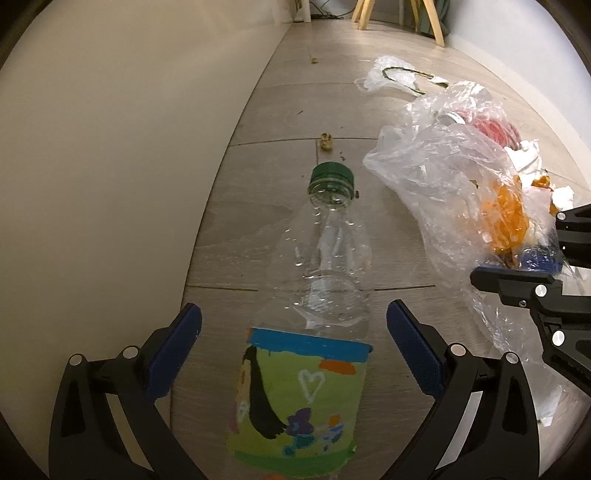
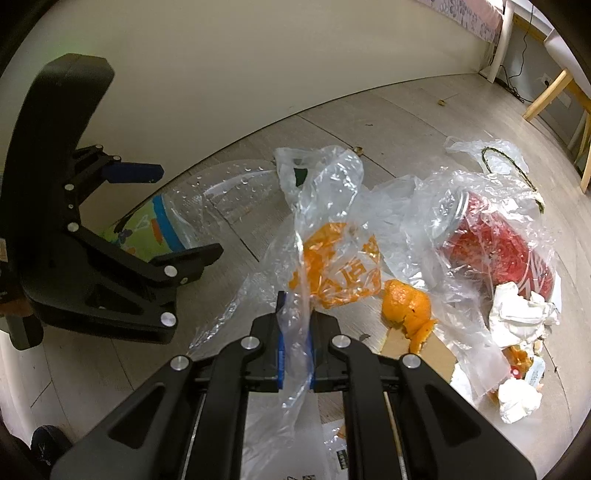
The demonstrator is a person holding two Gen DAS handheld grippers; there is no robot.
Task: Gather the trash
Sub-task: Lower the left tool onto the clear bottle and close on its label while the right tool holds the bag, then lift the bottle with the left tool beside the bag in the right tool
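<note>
The left gripper (image 1: 293, 332) stands spread wide, one blue pad on either side of a clear plastic bottle (image 1: 321, 280) that lies on the wood-look floor (image 1: 266, 155); neither pad touches it. The bottle is empty and crinkled, with a bright green and blue label (image 1: 295, 395) showing a white heart and a dark-haired figure at the near end, and a green cap (image 1: 331, 174) pointing away. The right gripper (image 2: 295, 325) is pressed together on a thin transparent plastic bag (image 2: 325, 206) printed with orange. Just beyond lie an orange peel (image 2: 406, 306), crumpled white tissues (image 2: 517, 314) and what seems to be a red can (image 2: 495, 243) under the film. Farther off rests another clear bag (image 1: 391, 74), then pale wooden chair legs (image 1: 436, 22).
</note>
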